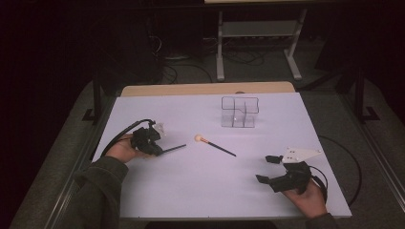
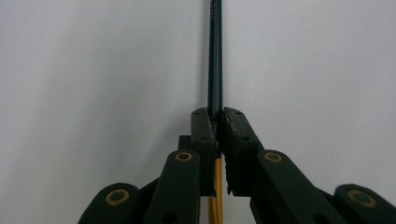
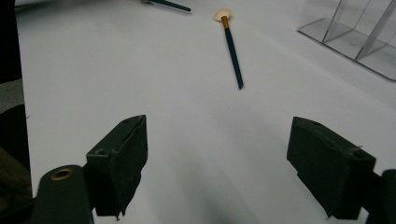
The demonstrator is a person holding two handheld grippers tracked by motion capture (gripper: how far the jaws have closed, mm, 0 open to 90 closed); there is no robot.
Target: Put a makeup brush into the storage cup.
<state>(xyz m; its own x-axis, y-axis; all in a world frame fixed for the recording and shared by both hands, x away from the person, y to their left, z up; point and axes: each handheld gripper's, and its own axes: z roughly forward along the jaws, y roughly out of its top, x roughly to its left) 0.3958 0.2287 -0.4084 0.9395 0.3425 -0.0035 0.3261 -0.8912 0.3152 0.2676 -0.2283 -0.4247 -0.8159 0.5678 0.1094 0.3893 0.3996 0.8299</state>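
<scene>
We note the left hand-held gripper [image 1: 160, 149] clamped on a dark brush [image 2: 215, 56], left of the clear organizer [image 1: 239, 112]; right hand-held gripper [image 1: 268, 168] jaws apart, empty.

Lab: dark room, white test table [image 1: 157, 191], floor cables [image 1: 186, 71].

We can read no text, label, brand or number anywhere. The dark brush handle [image 2: 215, 56] that runs up from between the left tool's [image 2: 218, 122] jaws bears a line of tiny pale print near its far end, but the print is too small and blurred for us to make out a single letter.
</scene>
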